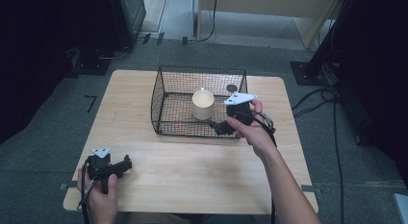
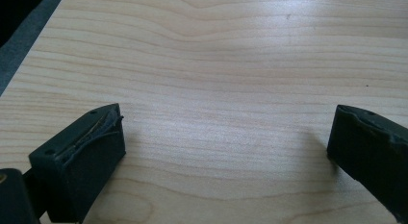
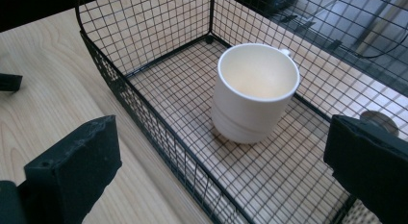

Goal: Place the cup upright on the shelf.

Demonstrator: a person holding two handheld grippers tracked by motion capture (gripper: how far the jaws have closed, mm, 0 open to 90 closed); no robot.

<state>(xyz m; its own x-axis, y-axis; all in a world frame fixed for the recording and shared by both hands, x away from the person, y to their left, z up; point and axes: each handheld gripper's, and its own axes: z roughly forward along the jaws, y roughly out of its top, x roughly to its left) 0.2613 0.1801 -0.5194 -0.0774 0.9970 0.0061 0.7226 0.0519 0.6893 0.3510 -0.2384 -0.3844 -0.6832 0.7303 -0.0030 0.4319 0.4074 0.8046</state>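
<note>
High view: your right tongs hover at the front right rim of the black wire basket, centre frame; cream mug upright inside.

Left gripper view: your left tongs gape over bare pale wood table.

Right gripper view: jaws wide. Glazed, round mug, centre frame; close squarely across its wall.

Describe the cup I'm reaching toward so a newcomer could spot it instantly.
Start at the wooden table and find the black wire basket at its far middle. Inside it, right of centre, the cream cup stands upright and empty, just beyond the open right tool. It is the basket's one pale, tall thing; the small dark round object by the far right corner is low.
</note>
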